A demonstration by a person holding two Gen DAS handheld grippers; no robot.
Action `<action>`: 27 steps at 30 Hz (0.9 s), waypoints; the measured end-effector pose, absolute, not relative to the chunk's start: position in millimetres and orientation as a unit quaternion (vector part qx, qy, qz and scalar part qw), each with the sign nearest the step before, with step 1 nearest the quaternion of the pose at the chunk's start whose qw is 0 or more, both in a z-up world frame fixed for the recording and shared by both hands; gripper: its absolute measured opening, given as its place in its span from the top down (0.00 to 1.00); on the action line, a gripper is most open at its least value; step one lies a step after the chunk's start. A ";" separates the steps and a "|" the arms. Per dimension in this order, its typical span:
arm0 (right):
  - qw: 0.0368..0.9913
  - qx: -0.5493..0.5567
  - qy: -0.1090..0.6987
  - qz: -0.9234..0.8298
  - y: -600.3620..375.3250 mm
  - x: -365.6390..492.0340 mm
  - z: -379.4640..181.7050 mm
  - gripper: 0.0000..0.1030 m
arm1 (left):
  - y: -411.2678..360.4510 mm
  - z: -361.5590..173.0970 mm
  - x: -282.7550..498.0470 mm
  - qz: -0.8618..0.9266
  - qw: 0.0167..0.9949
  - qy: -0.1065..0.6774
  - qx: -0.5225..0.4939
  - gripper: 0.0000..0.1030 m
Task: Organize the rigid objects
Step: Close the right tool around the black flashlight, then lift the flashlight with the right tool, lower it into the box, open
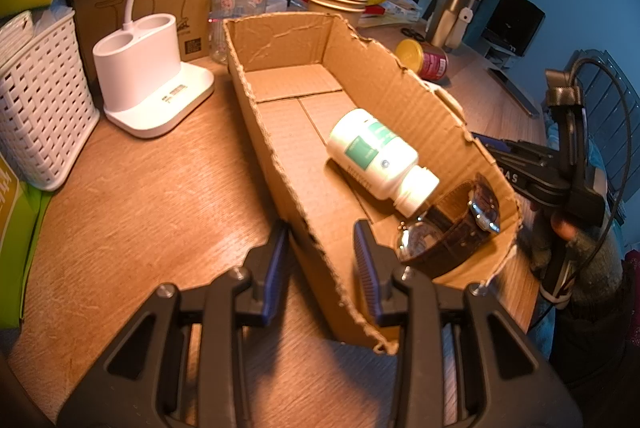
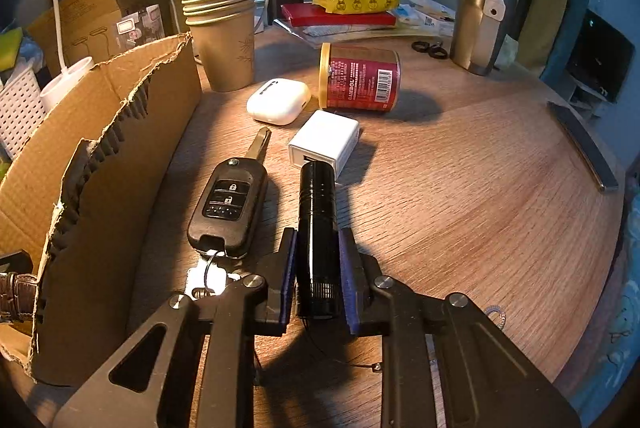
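My right gripper (image 2: 318, 252) is shut on a black flashlight (image 2: 316, 212) that lies on the wooden table, its head against a white USB charger (image 2: 326, 140). A black car key (image 2: 228, 204) lies just left of it, beside the torn cardboard box (image 2: 120, 116). Farther back are a white earbuds case (image 2: 278, 100) and a red can (image 2: 360, 78) on its side. My left gripper (image 1: 322, 252) straddles the near side wall of the box (image 1: 280, 144) and is shut on it. Inside lie a white pill bottle (image 1: 376, 156) and a brown-strapped watch (image 1: 448, 236).
A white lamp base (image 1: 152, 80) and a white basket (image 1: 40, 100) stand left of the box. Stacked paper cups (image 2: 224, 40), a steel tumbler (image 2: 480, 24), scissors (image 2: 430, 48) and a pile of books and packets (image 2: 344, 12) line the table's back. The table edge curves at the right.
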State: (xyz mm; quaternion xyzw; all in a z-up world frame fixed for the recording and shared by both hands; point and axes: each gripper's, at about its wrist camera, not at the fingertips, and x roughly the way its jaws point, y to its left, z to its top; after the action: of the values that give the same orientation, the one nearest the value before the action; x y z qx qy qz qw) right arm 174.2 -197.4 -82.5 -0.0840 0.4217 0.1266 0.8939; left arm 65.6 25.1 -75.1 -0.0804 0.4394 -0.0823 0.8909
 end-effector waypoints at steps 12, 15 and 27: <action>0.897 -0.075 0.414 0.136 -200.9 168.5 -77.1 0.79 | 25.0 -75.2 65.5 -0.082 0.891 0.439 -0.080 0.66; 0.899 -0.075 0.409 0.138 -201.2 165.5 -72.5 0.79 | 25.0 -75.2 65.5 -0.082 0.891 0.439 -0.080 0.66; 0.911 -0.073 0.376 0.152 -197.8 152.4 -43.0 0.79 | 25.0 -75.3 65.5 -0.082 0.891 0.439 -0.080 0.65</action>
State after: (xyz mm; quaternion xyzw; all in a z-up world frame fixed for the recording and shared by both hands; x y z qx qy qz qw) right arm 152.4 -197.8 -43.0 -0.0732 0.3760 0.1519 0.9111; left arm 65.5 25.0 -75.3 -0.0803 0.4392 -0.0822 0.8910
